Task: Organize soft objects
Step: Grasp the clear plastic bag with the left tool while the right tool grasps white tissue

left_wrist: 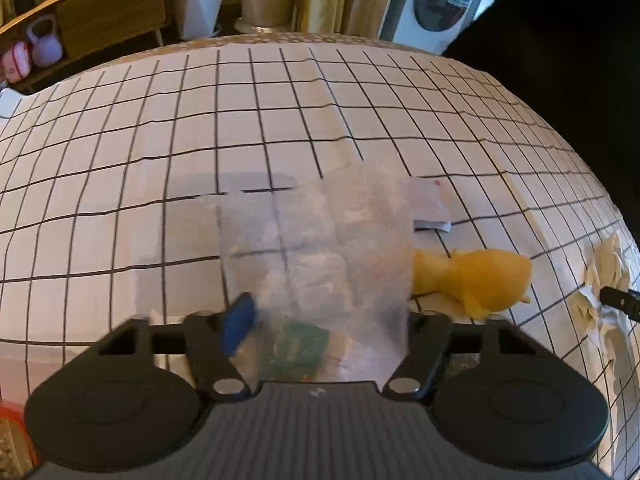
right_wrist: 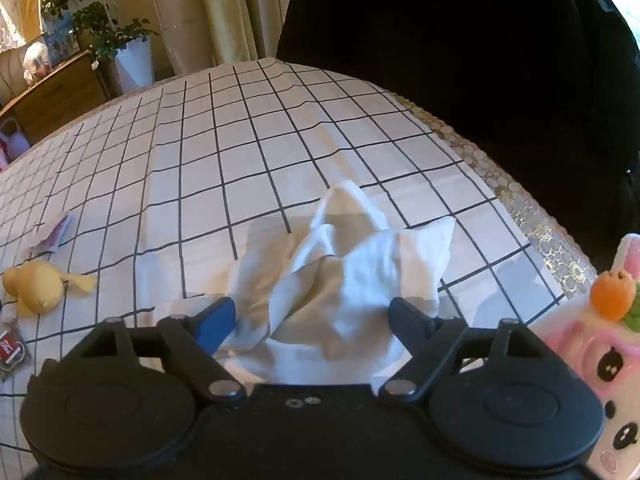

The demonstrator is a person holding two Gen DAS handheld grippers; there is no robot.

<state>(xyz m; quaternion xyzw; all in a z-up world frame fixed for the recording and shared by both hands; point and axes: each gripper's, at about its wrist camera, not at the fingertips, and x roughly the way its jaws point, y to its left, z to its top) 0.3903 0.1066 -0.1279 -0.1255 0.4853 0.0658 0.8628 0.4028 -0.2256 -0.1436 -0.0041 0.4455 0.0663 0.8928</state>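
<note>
Lying crumpled on the surface, a white cloth (right_wrist: 340, 276) rises in soft peaked folds between the right gripper (right_wrist: 312, 316) jaws, which stand apart on either side of it; whether the pads press the fabric is not clear. In the left wrist view a clear, crinkled plastic bag (left_wrist: 320, 248) sits between the left gripper (left_wrist: 320, 320) jaws, its film glossy and see-through, with something green (left_wrist: 298, 350) showing blurred at its lower end. Those jaws stand apart too, and I cannot tell whether they touch the film. Just beside the bag lies a yellow plush toy (left_wrist: 476, 280), rounded and fuzzy, and past it a small flat paper packet (left_wrist: 430, 208). All rest on a white tablecloth (left_wrist: 160, 152) with a thin black grid, gently wrinkled. At the right view's edge stands a pink, glossy cartoon toy (right_wrist: 612, 360) with an orange knob on top.
</note>
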